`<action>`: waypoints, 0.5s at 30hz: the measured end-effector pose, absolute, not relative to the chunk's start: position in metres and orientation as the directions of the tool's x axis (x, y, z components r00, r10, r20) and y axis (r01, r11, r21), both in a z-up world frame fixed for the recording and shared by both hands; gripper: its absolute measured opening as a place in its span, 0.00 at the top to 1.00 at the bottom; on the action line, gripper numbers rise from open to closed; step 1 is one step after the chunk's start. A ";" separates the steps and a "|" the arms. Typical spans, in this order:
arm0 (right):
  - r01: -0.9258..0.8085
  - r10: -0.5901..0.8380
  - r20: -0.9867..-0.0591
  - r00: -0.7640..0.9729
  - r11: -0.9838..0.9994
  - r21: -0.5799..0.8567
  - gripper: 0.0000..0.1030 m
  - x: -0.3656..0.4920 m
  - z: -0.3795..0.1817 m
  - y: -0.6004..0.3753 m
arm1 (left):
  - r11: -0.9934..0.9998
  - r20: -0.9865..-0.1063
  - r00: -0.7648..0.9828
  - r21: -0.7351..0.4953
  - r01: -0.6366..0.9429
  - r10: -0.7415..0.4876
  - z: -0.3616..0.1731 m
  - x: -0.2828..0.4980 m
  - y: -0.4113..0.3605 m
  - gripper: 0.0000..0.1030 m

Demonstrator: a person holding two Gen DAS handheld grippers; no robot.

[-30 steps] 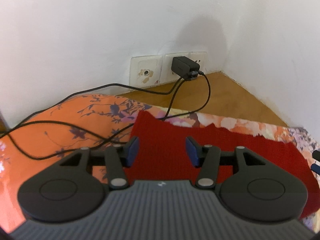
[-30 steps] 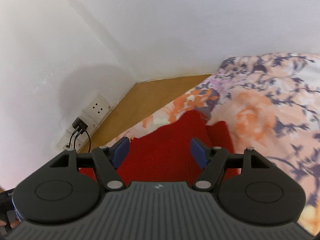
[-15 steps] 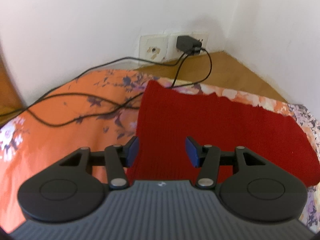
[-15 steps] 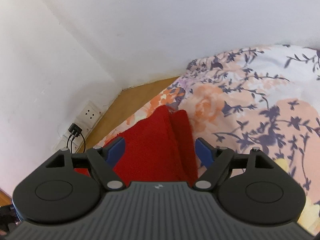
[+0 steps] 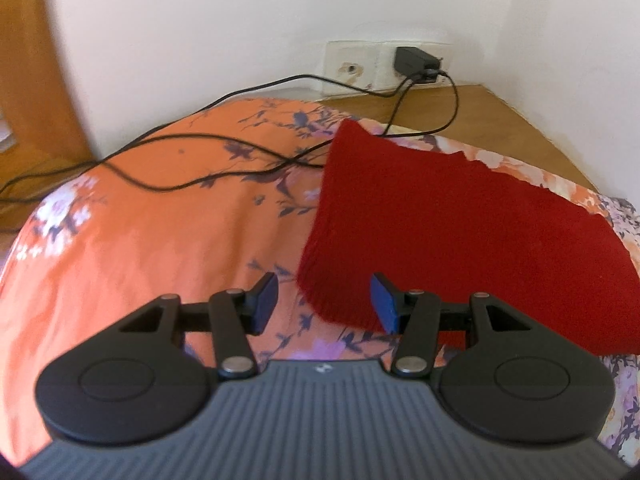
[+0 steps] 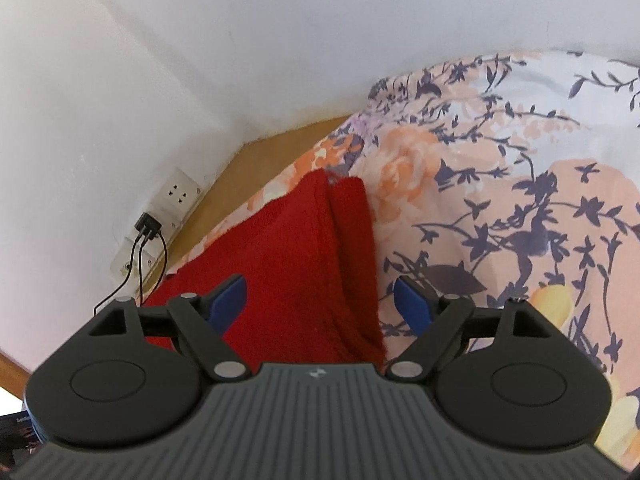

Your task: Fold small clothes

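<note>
A folded red knit garment (image 5: 448, 232) lies flat on the floral bedsheet (image 5: 160, 220). In the left wrist view its near left corner sits just ahead of my left gripper (image 5: 324, 302), which is open with nothing between its blue pads. In the right wrist view the same red garment (image 6: 296, 256) shows a folded right edge with two layers. My right gripper (image 6: 320, 300) hovers over that edge, open and holding nothing.
A black charger (image 5: 412, 60) is plugged into a wall socket, and its black cables (image 5: 208, 140) trail across the orange part of the sheet. A wooden ledge (image 5: 500, 120) runs along the white walls at the corner. Wooden furniture (image 5: 28, 80) stands at the far left.
Both grippers have drawn back from the garment and stayed open. The left one shifted left, so more of the orange sheet and the garment's near corner show. The right one now sees the garment's folded right edge.
</note>
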State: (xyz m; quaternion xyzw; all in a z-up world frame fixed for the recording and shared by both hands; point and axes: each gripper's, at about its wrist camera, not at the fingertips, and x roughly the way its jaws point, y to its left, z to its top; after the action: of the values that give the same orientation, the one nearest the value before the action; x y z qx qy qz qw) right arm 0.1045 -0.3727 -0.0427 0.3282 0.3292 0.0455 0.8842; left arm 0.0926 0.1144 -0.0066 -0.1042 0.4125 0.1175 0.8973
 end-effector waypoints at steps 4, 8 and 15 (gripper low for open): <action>0.118 0.328 -0.563 0.759 0.781 0.614 0.16 0.110 -0.051 -0.374 | 0.938 -0.773 0.618 -0.094 -0.335 0.144 -0.006 0.080 0.116 0.48; 0.092 0.347 -0.568 0.747 0.791 0.604 0.16 0.116 -0.056 -0.373 | 0.929 -0.787 0.594 -0.078 -0.362 0.166 -0.008 0.072 0.113 0.48; 0.035 0.443 -0.551 0.707 0.756 0.654 0.16 0.133 -0.071 -0.370 | 0.904 -0.784 0.575 -0.042 -0.426 0.235 -0.012 0.059 0.104 0.48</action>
State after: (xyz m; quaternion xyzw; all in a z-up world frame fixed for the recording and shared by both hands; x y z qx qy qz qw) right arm 0.1327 -0.3703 -0.0709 0.3288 0.3639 0.1182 0.8634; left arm 0.0586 0.1042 -0.0125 -0.1135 0.4209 0.1875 0.8802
